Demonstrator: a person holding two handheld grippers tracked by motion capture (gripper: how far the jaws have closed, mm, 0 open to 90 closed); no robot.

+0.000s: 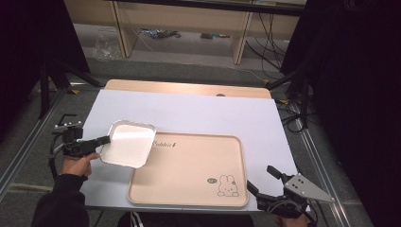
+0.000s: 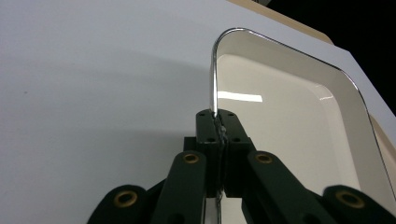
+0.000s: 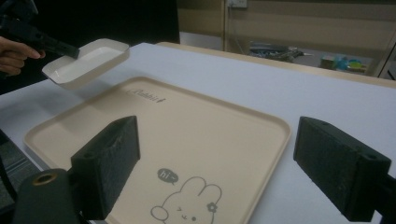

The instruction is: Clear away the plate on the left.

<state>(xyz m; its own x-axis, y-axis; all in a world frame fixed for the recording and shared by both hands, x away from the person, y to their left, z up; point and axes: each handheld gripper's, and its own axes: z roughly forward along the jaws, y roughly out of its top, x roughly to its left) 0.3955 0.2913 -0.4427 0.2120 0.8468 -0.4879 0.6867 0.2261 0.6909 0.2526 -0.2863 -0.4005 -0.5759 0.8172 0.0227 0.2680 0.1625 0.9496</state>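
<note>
The white dish (image 1: pixel 126 143) is pinched by its rim in the left gripper (image 1: pixel 105 139) and is carried clear of the worktop (image 1: pixel 198 111), hanging over the far-left corner of the beige tray (image 1: pixel 189 170). The grip is thin, on the edge alone, so a twist or a slip could be expected, and the dish might be dropped onto the tray's raised rim and tipped. The right gripper (image 3: pixel 215 154) is held spread wide at the tray's near-right corner, with nothing between the jaws.

High view: overhead from the near side, facing forward-down. Left gripper view: close on the dish (image 2: pixel 299 126) rim. Right gripper view: low across the tray (image 3: pixel 187 140), sharing dish and tray with high.
</note>
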